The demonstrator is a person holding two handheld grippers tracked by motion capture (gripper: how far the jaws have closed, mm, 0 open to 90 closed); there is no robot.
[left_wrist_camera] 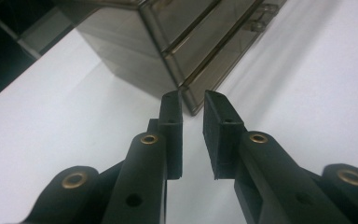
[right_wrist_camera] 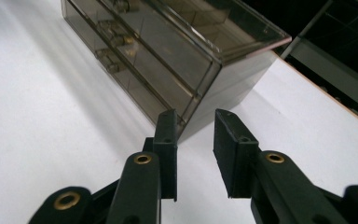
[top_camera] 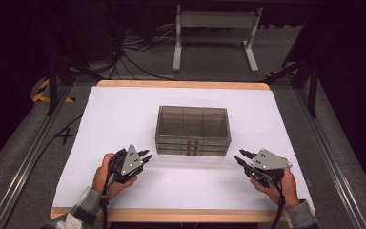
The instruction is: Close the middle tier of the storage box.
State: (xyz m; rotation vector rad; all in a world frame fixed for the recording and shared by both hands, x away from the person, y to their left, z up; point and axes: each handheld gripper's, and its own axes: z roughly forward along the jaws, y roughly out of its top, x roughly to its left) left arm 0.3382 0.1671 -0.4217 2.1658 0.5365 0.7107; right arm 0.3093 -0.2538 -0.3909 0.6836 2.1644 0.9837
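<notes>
Smoky transparent plastic drawer box (top_camera: 193,130) mid white surface (top_camera: 124,114). Left gripper (top_camera: 145,156), right gripper (top_camera: 240,159) flank front corners, jaws slightly parted, empty.

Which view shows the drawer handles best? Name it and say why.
The right gripper view: the drawer handles sit large and sharp on the box front. The left gripper view catches them at its top edge; in the high view they are tiny.

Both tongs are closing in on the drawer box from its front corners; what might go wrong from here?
1. The drawer box is light-looking clear plastic on a smooth white sheet; a push from one side may slide it.
2. The left tongs and right tongs are only slightly open, empty, and aimed at the box's corners, so they may bump the casing rather than catch a small drawer handle.
</notes>
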